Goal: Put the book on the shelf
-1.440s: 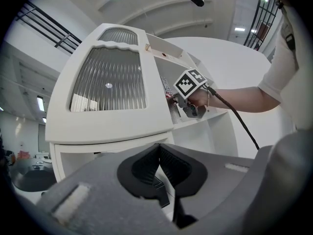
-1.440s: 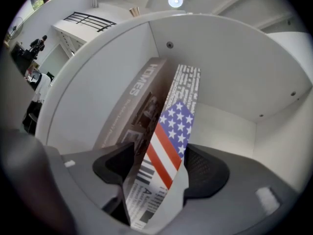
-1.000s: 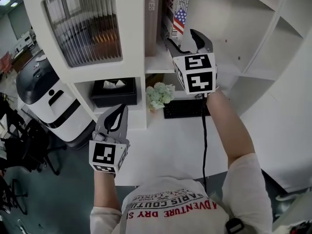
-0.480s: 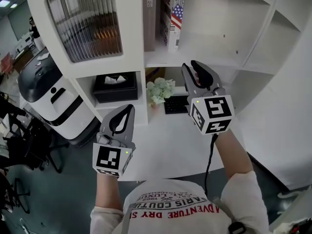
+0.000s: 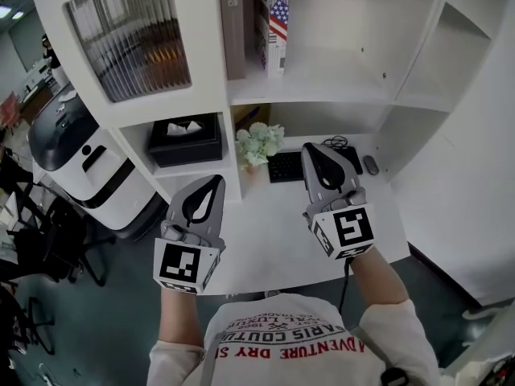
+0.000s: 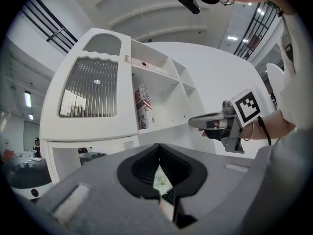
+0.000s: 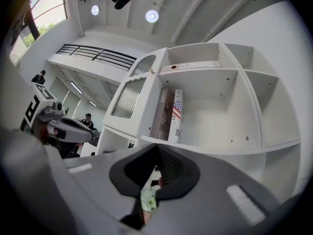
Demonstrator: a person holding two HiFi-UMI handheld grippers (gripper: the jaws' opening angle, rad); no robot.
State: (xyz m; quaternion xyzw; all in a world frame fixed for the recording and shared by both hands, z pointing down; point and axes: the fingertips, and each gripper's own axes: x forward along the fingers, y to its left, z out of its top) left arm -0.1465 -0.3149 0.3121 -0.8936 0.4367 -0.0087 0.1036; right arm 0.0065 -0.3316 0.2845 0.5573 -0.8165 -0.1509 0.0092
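White shelving (image 5: 346, 79) fills the upper part of our view, with a ribbed glass door (image 5: 129, 43) at its left and open compartments to the right. Below it lies the white surface (image 5: 265, 240), and off to the left stands a white-and-black machine (image 5: 80, 163).

We hold both grippers over the near part of the surface, pointing toward the shelving. The left gripper (image 5: 214, 182) has its fingers closed, tips together, with nothing between them. The right gripper (image 5: 313, 149) has just been closing its fingers; they meet at the tips and hold nothing.

The flag-spined book (image 5: 278, 22) stands upright in the open compartment just right of the glass door. It is just beside a taller grey-brown book (image 5: 232, 22) and well apart from both grippers.

In the low compartment under the glass door sits a black tissue box (image 5: 185, 139). At the back of the surface we see a black keyboard (image 5: 286, 167), a pale bunch of flowers (image 5: 259, 141) to its left, and a small dark mouse (image 5: 369, 165) to its right.
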